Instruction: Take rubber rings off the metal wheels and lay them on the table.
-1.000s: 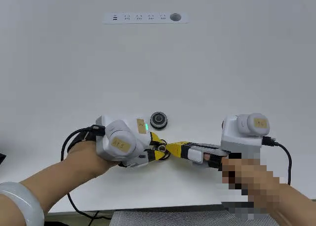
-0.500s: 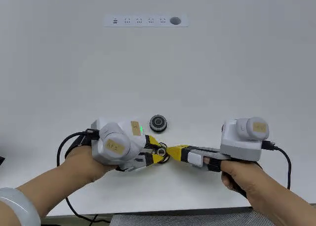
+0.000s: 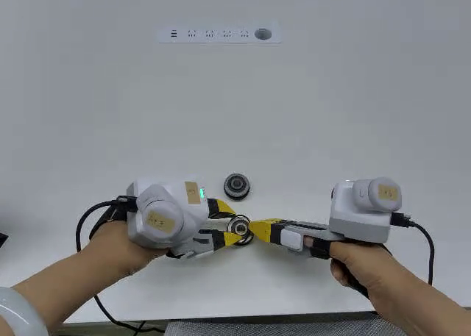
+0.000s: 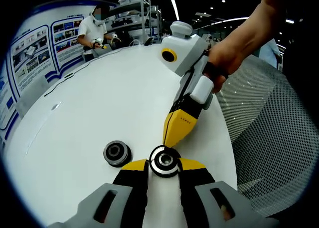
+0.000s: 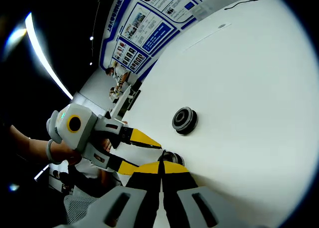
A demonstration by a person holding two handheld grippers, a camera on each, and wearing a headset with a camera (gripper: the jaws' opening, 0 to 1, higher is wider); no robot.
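Hands low over the table (image 3: 331, 115), the two grippers nose to nose. Your left gripper (image 4: 165, 164) clamps a metal wheel (image 4: 166, 159), its jaws narrowly parted, one on each side of the rim. Your right gripper (image 4: 170, 140) points straight at that wheel, jaws pressed together, tips touching its rim — whether they pinch anything there you cannot tell. A second wheel (image 3: 236, 185) lies on the table just beyond the clamped wheel.

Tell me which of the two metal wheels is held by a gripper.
The black-rimmed metal wheel between the left gripper's jaws; the other wheel lies free on the white table.
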